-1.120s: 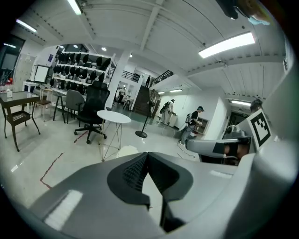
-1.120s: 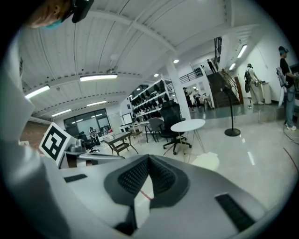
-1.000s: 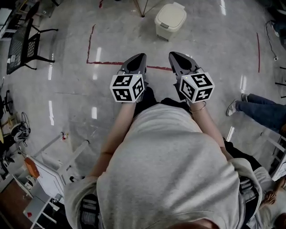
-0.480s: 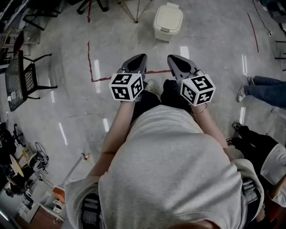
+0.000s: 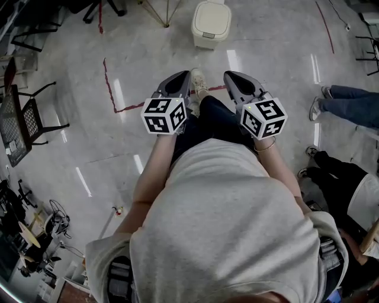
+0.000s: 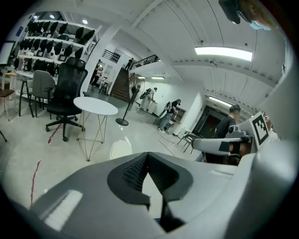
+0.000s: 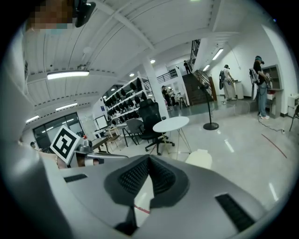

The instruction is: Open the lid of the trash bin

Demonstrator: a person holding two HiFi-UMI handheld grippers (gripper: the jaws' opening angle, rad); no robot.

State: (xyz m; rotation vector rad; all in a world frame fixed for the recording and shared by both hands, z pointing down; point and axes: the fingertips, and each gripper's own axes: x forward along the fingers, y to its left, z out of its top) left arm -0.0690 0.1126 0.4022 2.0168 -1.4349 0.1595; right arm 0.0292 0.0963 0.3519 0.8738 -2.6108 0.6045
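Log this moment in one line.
bin: ahead, lid shut | left gripper: shut, empty | right gripper: shut, empty | contact: none

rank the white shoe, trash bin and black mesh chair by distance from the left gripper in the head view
1. white shoe, just right of the left gripper
2. trash bin, ahead, top of view
3. black mesh chair, far left edge

Right gripper [image 7: 149,161]: jaws closed tip to tip, nothing between them; cream trash bin [image 7: 199,158] on pale glossy floor [image 7: 243,154], just right of the tips, lid down; round white table [image 7: 171,123] behind the bin; black office chair [image 7: 150,115] behind-left of it; red floor line [image 7: 275,144] well to its right.
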